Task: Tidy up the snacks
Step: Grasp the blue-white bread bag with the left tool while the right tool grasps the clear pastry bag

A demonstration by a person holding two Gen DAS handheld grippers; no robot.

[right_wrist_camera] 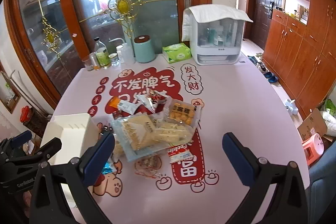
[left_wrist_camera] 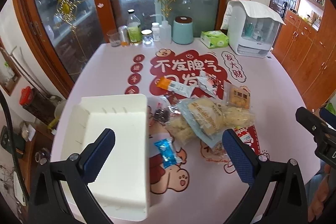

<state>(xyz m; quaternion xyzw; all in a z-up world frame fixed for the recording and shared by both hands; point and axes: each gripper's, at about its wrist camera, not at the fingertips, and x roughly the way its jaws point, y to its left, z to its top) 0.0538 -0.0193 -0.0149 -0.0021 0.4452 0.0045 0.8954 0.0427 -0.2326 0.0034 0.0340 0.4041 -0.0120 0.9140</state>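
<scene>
A pile of wrapped snacks (left_wrist_camera: pixel 201 117) (right_wrist_camera: pixel 155 129) lies mid-table: pale bread packs, an orange-and-white bar (left_wrist_camera: pixel 175 85), a cracker pack (left_wrist_camera: pixel 238 97) and a blue sachet (left_wrist_camera: pixel 167 152) nearest me. A white plastic bin (left_wrist_camera: pixel 117 140) (right_wrist_camera: pixel 69 136) stands empty to the left of the pile. My left gripper (left_wrist_camera: pixel 168 152) hovers open above the bin's right wall and the blue sachet, with nothing between its fingers. My right gripper (right_wrist_camera: pixel 168 159) is open too, low over the pile's near edge, holding nothing.
Along the table's far edge stand bottles and jars (left_wrist_camera: pixel 134 33), a teal canister (left_wrist_camera: pixel 182 30), a green tissue pack (left_wrist_camera: pixel 214 38) and a white covered organizer (left_wrist_camera: pixel 250 33). Glass doors lie behind, wooden cabinets (right_wrist_camera: pixel 300 52) to the right. A pink stool (right_wrist_camera: pixel 314 148) stands on the floor.
</scene>
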